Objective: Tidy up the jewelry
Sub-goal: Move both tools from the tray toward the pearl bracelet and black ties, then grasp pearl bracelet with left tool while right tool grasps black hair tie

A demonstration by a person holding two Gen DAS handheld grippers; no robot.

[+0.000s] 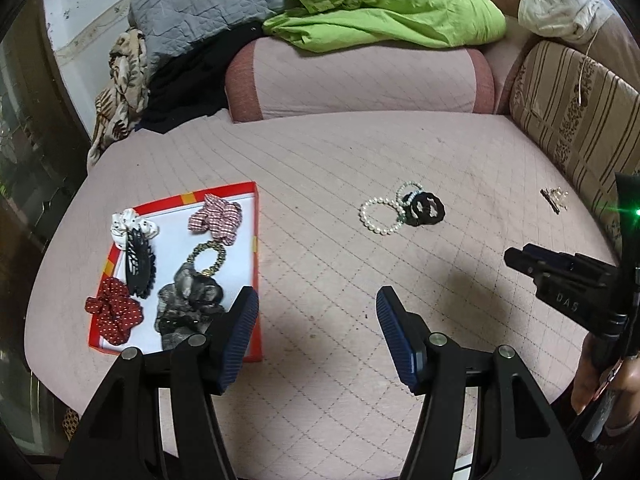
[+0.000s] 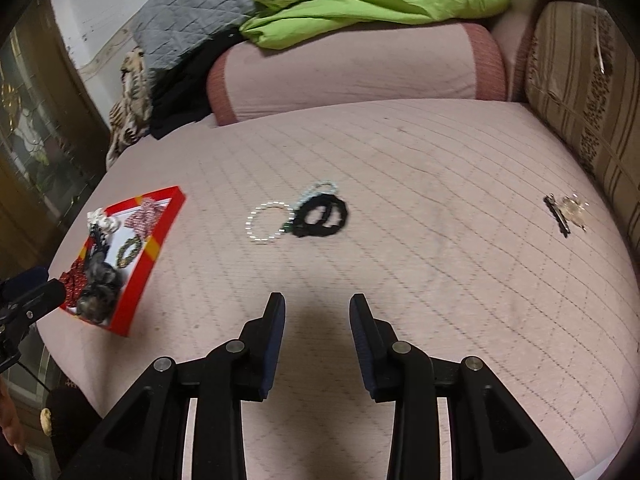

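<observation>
Left wrist: left gripper [image 1: 318,312] empty beside red tray [image 1: 256,240].

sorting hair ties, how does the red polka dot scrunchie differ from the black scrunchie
The red polka dot scrunchie lies inside the red tray; the black scrunchie lies out on the pink quilted bed cover. The red one is white-dotted, the black one plain. The black one touches a pearl bracelet. Both are ruffled fabric loops lying flat.

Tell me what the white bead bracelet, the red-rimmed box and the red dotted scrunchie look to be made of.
White bead bracelet: round glossy beads, pearl-like; real or plastic, cannot tell.
Red-rimmed box: thin, flat, crisp-cornered walls with a white floor, probably printed cardboard.
Red dotted scrunchie: gathered matte folds, clearly woven fabric.
</observation>
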